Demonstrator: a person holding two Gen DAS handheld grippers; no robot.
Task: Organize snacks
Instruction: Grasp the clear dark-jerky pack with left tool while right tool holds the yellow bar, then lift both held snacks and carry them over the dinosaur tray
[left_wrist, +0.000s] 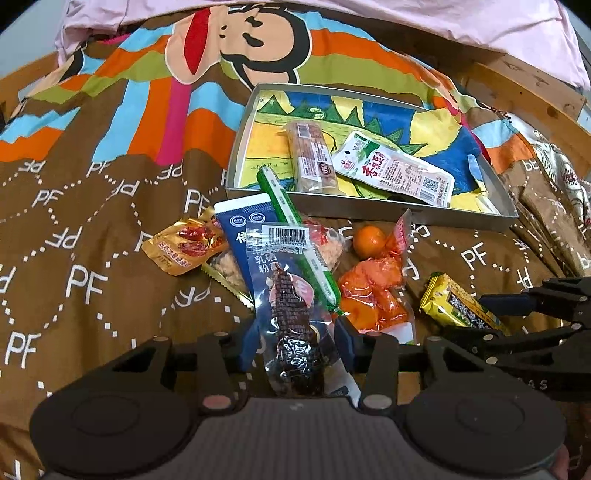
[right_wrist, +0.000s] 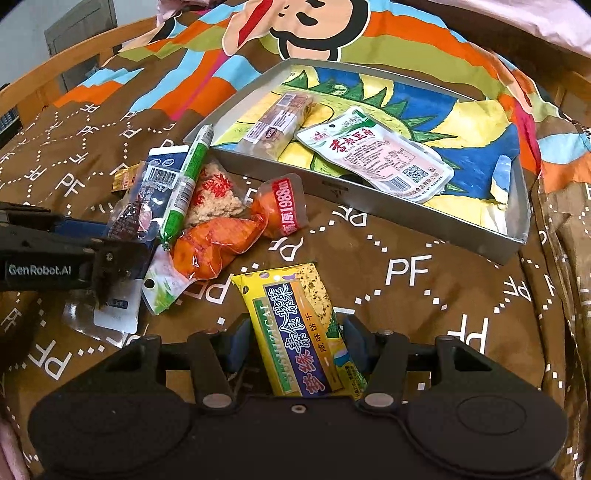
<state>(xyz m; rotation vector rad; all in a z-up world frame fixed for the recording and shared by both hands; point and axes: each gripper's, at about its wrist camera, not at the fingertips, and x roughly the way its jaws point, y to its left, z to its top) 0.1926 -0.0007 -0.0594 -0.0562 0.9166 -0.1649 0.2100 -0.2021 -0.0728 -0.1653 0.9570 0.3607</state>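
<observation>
Left tool (left_wrist: 297, 341) pinching dark jerky packet (left_wrist: 295, 325); right tool (right_wrist: 297, 345) pinching yellow cracker pack (right_wrist: 299, 325). Lift straight, drop both flat into tray (right_wrist: 369, 212), upper right.

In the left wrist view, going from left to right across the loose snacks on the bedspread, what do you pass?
Gold date packet → dark blue pouch → green sausage stick → small orange fruit → yellow cracker packet.
</observation>
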